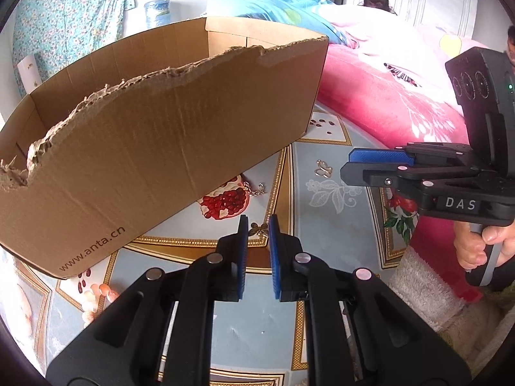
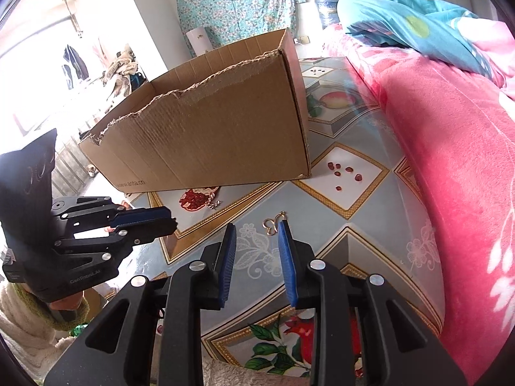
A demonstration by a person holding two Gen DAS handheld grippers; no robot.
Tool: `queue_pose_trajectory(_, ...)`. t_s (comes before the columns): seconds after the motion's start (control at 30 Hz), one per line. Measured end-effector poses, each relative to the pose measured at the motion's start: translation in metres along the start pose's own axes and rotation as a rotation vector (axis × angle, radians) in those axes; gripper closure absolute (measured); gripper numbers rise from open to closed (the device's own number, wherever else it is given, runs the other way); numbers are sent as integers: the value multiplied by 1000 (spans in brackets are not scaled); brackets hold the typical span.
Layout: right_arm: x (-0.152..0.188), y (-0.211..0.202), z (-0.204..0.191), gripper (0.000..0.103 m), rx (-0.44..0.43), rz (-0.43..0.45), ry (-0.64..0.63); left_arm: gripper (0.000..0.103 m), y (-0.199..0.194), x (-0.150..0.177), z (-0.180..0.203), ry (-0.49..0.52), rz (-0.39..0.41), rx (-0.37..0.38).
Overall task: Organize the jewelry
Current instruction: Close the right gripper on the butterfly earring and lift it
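Observation:
A torn cardboard box (image 1: pixel 154 135) stands on the patterned tablecloth (image 1: pixel 309 212); it also shows in the right wrist view (image 2: pixel 206 141). Three small jewelry pieces lie in front of it: a dark butterfly piece (image 1: pixel 259 230) right between my left gripper's (image 1: pixel 258 228) open fingertips, a silver piece (image 1: pixel 257 189) by the box edge, and a pale looped clip (image 1: pixel 323 169). In the right wrist view the clip (image 2: pixel 273 224) lies just beyond my open right gripper (image 2: pixel 257 228), and the silver piece (image 2: pixel 214 205) sits near the box. Both grippers are empty.
A pink blanket (image 2: pixel 450 148) borders the table on the right, with a blue quilt (image 2: pixel 412 16) behind. The right gripper body (image 1: pixel 450 173) hovers at the right of the left view; the left gripper body (image 2: pixel 80 234) is at the left of the right view.

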State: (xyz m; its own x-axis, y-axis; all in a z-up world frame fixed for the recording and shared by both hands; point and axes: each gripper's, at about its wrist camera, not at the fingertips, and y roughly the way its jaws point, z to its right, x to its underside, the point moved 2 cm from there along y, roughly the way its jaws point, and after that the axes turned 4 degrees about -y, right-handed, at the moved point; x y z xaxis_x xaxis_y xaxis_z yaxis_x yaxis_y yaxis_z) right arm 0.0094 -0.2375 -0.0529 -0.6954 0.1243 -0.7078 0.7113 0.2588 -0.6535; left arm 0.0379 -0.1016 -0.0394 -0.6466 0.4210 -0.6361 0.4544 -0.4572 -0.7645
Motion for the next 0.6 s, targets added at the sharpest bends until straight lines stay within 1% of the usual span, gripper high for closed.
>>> queue_pose_trajectory(0.07,-2,3,2,74,23,-5,3,91,-1,1,-1,-19,3,0)
queue_pose_trajectory(0.13,-4,6,2,74,23,-6,-5,91,-1,2,-1,-33,6,5)
queue_pose_trajectory(0.37,-20,23,-1,74,29,-23,-135,91,0,1,-2,-47,2,10)
queue_pose_trajectory(0.5,-25,32,7,75,14,-74,-104,91,-1,1,-5,-59,9,6)
queue_pose_trajectory(0.6,-21,30,10,74,-25,-93,-56,91,-2,2,-8,-71,10,5)
